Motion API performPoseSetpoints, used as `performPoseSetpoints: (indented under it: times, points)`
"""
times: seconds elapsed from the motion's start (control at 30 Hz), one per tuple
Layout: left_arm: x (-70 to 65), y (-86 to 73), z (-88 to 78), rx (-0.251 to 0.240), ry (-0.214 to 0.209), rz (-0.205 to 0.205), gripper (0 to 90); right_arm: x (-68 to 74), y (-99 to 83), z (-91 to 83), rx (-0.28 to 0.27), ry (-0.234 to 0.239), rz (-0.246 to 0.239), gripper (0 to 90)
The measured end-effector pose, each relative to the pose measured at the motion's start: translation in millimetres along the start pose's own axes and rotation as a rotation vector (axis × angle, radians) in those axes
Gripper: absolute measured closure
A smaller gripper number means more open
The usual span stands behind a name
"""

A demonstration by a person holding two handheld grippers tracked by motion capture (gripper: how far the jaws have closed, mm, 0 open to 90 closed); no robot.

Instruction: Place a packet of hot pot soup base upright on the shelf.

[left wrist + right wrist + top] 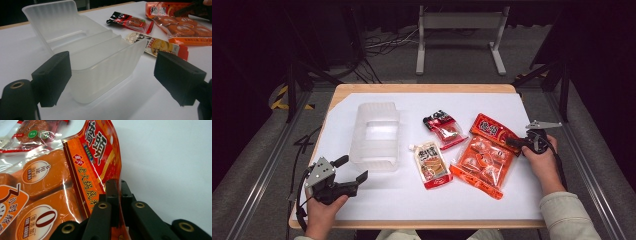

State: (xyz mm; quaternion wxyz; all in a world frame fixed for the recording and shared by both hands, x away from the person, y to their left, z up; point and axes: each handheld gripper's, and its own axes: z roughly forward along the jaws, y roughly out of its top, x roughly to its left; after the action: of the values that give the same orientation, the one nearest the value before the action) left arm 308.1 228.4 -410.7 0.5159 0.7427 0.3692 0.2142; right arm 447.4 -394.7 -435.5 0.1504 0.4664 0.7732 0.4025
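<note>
The orange pack (484, 160) lies flat on the tabletop (492, 102) except at its red top edge, which we have pinched between the fingers (112, 195) of our right gripper (517, 142); in the right gripper view the two fingers stand pressed together with the thin film of that edge caught between them, and the rest of the pack spreads away to their left. Just beyond the pack from those fingers lies a small red pouch (444, 129), and past its far side a yellow sachet (432, 164). Our left gripper (354, 170) sits low over the tabletop with its fingers (53, 77) wide apart and nothing between them; straight ahead of them, close but not touching, stands the clear box (90, 52), open at the top, and the sachet lies just past the box to the right.
</note>
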Motion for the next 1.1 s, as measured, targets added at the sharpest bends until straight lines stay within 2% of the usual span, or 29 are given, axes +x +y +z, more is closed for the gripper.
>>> performPoseSetpoints:
  times: [0.23,0.4,0.7,0.8,0.9,1.1]
  points:
    - [-0.7,0.9,-0.1,0.001,-0.008,-0.005,16.0,0.5,4.9,-10.1,-0.016,-0.009,0.014,90.0]
    - [-0.5,1.0,-0.3,-0.001,-0.013,-0.002,16.0,-0.6,10.6,-21.6,-0.064,0.029,0.047,90.0]
    - [-0.6,1.0,-0.4,-0.003,-0.020,-0.007,15.8,7.8,25.4,-43.8,-0.118,0.048,0.039,90.0]
    - [0.6,1.0,-0.9,-0.013,-0.039,-0.029,15.7,11.1,30.2,-51.2,-0.132,0.060,0.040,90.0]
    - [0.0,1.5,-1.4,-0.014,-0.046,-0.037,15.7,17.2,36.6,-59.1,-0.146,0.069,0.021,90.0]
    - [-2.0,3.7,-1.9,-0.036,-0.060,-0.028,14.8,31.0,50.1,-75.3,-0.159,0.088,-0.005,90.0]
